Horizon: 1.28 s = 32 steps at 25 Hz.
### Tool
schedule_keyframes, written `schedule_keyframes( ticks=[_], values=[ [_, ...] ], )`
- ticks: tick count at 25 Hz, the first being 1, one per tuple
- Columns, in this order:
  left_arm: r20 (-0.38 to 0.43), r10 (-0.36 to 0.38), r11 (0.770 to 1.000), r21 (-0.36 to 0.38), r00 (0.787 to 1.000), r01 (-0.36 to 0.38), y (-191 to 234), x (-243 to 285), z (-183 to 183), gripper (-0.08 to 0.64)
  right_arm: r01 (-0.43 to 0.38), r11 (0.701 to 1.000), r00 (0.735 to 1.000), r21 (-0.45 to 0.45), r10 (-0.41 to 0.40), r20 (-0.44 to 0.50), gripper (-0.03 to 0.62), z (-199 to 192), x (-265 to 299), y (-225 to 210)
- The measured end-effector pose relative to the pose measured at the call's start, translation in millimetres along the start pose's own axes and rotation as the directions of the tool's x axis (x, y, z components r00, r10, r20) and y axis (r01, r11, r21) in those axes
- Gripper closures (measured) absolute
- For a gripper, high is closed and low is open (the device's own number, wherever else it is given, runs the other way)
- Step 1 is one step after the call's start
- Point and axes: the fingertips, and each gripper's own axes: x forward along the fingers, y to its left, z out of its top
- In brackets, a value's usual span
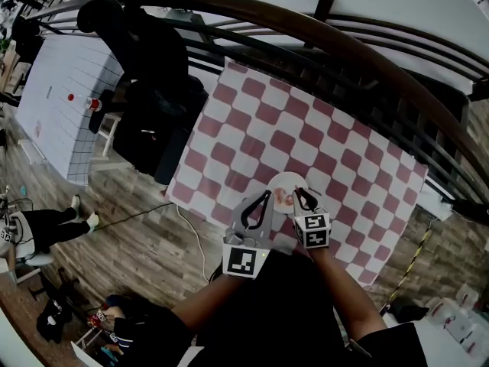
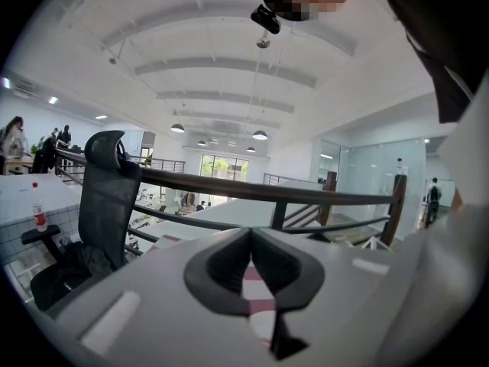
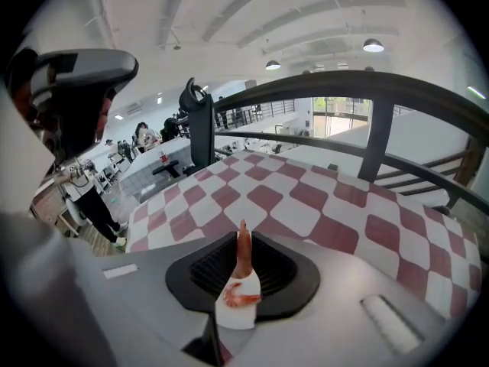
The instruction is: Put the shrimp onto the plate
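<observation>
A white plate (image 1: 281, 182) lies near the front edge of the red-and-white checked cloth (image 1: 306, 128). My right gripper (image 1: 299, 193) hangs over the plate's right side, shut on an orange shrimp (image 3: 242, 252) that stands upright between its fingertips. Below it, through the jaw gap, a second shrimp (image 3: 243, 298) lies on the plate (image 3: 233, 317). My left gripper (image 1: 267, 195) hovers at the plate's left edge. In the left gripper view the left gripper (image 2: 250, 234) has its tips together and holds nothing; a bit of the plate (image 2: 260, 327) shows beneath.
A dark curved railing (image 1: 321, 33) runs along the table's far side. A black office chair (image 1: 153, 105) stands off the table's left edge, beside a white table (image 1: 61, 90) with a bottle. A seated person's legs (image 1: 46, 224) show at lower left, and a cable (image 1: 191, 235) trails on the wood floor.
</observation>
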Motion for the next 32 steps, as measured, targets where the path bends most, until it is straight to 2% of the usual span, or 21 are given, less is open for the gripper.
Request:
schedule_keyframes(
  ticks=[8, 14, 18, 24, 29, 32],
  values=[
    [-0.02, 0.013, 1.0, 0.001, 1.0, -0.013, 11, -4, -4, 0.552, 0.022, 0.999, 0.997, -0.037, -0.024, -0.072, 0.534, -17, 28, -11],
    [-0.03, 0.057, 0.998, -0.003, 0.998, -0.057, 23, -10, -6, 0.552, -0.01, 0.999, 0.993, -0.039, 0.005, -0.122, 0.534, -26, 45, -14],
    [-0.019, 0.073, 0.997, -0.008, 0.997, -0.073, 26, -16, -6, 0.552, -0.024, 0.998, 0.982, -0.059, 0.013, -0.186, 0.534, -45, 54, -14],
    [-0.021, 0.07, 0.997, -0.015, 0.997, -0.07, 22, -19, -9, 0.552, -0.035, 0.998, 0.982, -0.053, 0.024, -0.185, 0.534, -47, 71, -12],
    [-0.027, 0.09, 0.995, -0.038, 0.996, -0.091, 22, -25, -12, 0.552, -0.047, 0.995, 0.977, -0.093, 0.027, -0.211, 0.532, -49, 75, -8],
    [-0.028, 0.102, 0.995, -0.016, 0.994, -0.102, 27, -28, -10, 0.552, -0.054, 0.992, 0.975, -0.114, 0.029, -0.218, 0.532, -50, 76, -7]
  ],
)
